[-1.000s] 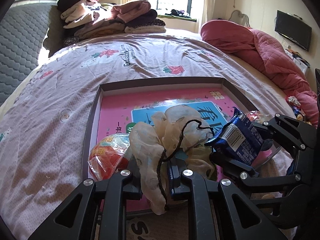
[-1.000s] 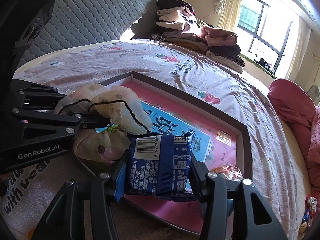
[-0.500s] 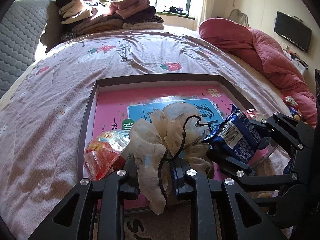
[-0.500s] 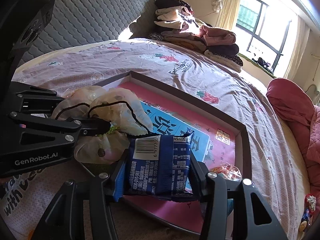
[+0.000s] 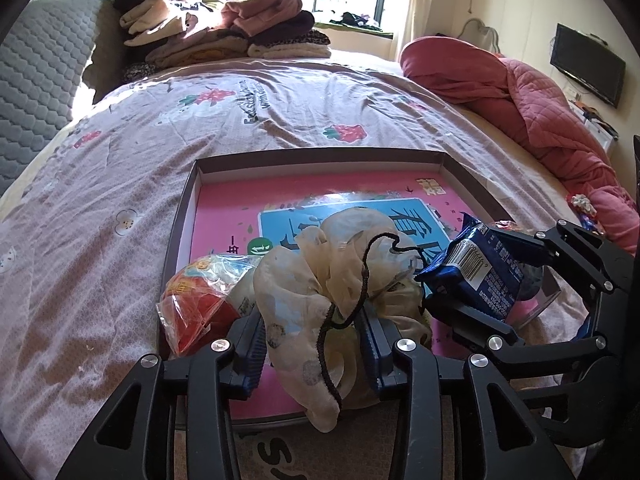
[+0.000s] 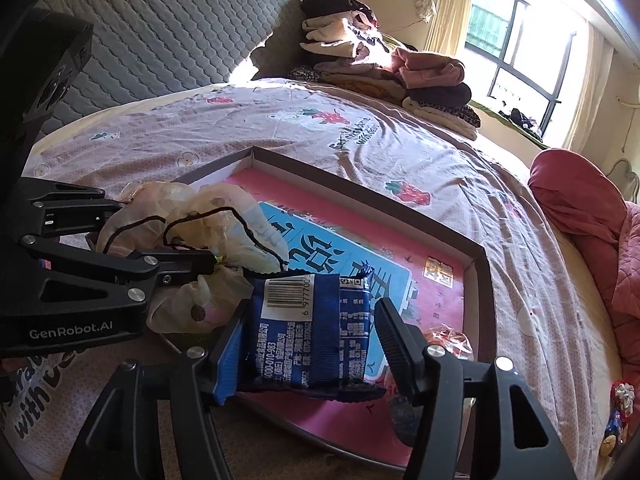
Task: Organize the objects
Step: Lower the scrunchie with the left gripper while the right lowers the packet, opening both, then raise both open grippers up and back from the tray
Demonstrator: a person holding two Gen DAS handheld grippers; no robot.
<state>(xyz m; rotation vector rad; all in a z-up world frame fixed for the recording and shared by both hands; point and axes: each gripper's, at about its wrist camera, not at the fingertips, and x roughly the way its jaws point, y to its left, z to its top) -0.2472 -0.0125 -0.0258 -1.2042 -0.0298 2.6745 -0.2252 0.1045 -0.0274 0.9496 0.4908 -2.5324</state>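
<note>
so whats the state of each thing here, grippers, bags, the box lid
left gripper: shut on the cream drawstring pouch
right gripper: shut on the blue snack packet
blue snack packet: sealed, held above the tray
red snack bag: lying in the tray's near left corner
shallow box tray: open, flat on the bed

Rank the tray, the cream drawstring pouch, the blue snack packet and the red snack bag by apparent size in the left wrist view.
1. Tray
2. Cream drawstring pouch, though nearness to the camera enlarges it
3 and 4. Blue snack packet and red snack bag look alike; unranked.
</note>
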